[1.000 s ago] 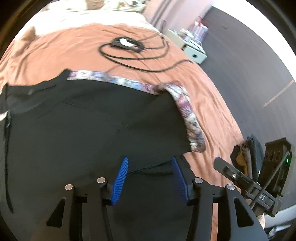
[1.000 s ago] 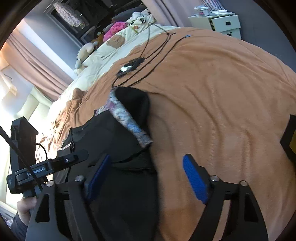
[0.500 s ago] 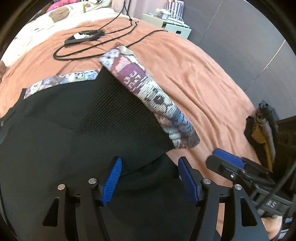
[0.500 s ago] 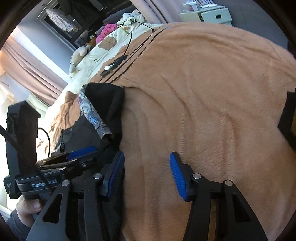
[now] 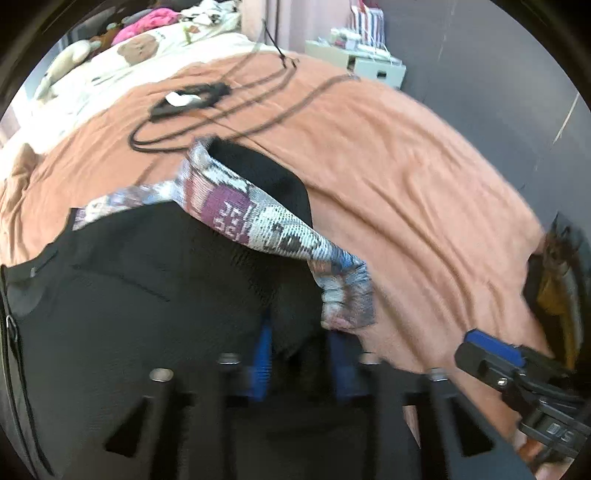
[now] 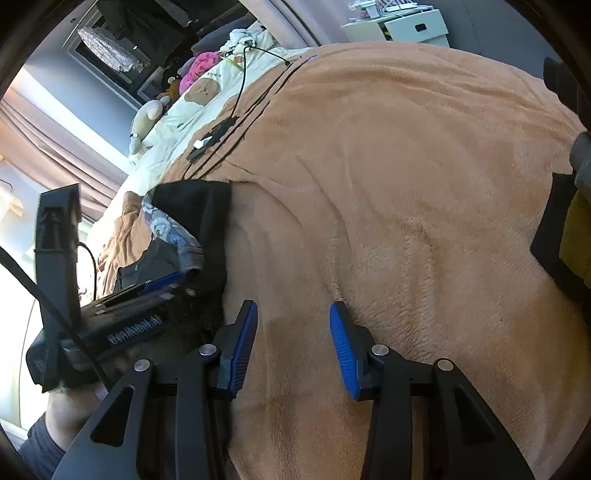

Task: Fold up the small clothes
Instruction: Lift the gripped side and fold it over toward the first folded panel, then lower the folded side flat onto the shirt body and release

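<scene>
A black pair of shorts (image 5: 122,295) with a patterned waistband (image 5: 255,218) lies on an orange-brown blanket (image 5: 406,177). The right part of the shorts is lifted and folded over. My left gripper (image 5: 301,354) has its blue pads on either side of a black fold of the shorts; the frame is blurred. In the right wrist view the shorts (image 6: 199,218) lie to the left. My right gripper (image 6: 293,343) is open and empty over bare blanket (image 6: 406,184), just right of the shorts' edge.
A black cable with a small device (image 5: 188,99) lies on the blanket beyond the shorts. A cream quilt with soft toys (image 6: 192,96) is further back. A white cabinet (image 6: 402,22) stands past the bed. A dark object (image 6: 565,229) sits at the right edge.
My left gripper has narrowed around the black fold and lifted it, carrying the waistband over the shorts. My right gripper has moved right, off the shorts, and closed partly.
</scene>
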The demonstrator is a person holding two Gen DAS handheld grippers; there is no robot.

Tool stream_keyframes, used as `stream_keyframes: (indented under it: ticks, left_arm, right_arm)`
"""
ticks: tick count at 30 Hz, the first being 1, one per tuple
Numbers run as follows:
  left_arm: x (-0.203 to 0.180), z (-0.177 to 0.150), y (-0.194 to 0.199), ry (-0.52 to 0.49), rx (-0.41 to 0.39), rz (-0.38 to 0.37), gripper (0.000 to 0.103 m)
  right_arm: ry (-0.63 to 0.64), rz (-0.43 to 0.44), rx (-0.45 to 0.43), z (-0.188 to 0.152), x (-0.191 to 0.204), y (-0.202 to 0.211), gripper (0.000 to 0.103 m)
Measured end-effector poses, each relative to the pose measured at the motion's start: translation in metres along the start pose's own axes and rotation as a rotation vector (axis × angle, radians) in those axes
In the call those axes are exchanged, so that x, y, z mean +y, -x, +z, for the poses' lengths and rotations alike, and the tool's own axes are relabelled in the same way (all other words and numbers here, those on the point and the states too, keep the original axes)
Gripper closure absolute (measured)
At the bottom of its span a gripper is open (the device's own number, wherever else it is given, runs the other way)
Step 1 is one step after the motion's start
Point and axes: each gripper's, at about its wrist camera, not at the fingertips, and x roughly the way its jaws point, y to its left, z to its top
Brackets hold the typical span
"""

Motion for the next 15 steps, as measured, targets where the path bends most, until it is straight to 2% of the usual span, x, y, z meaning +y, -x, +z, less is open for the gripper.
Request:
stream_keyframes:
  ticks: [4, 8, 15]
  left_arm:
    - [0.035, 0.005, 0.030, 0.073, -0.047, -0.037, 0.091]
    - [0.068, 0.007, 0.049, 0.109, -0.066, -0.008, 0.092]
    - [0.113, 0.007, 0.064, 0.190, -0.045, 0.020, 0.093]
  right_arm:
    - [0.024, 0.014, -0.005, -0.002, 0.007, -0.002, 0.065]
    - [0.053, 0.042, -0.007, -0.004, 0.014, -0.003, 0.065]
    - [0.104, 0.107, 0.015, -0.004, 0.028, -0.016, 0.065]
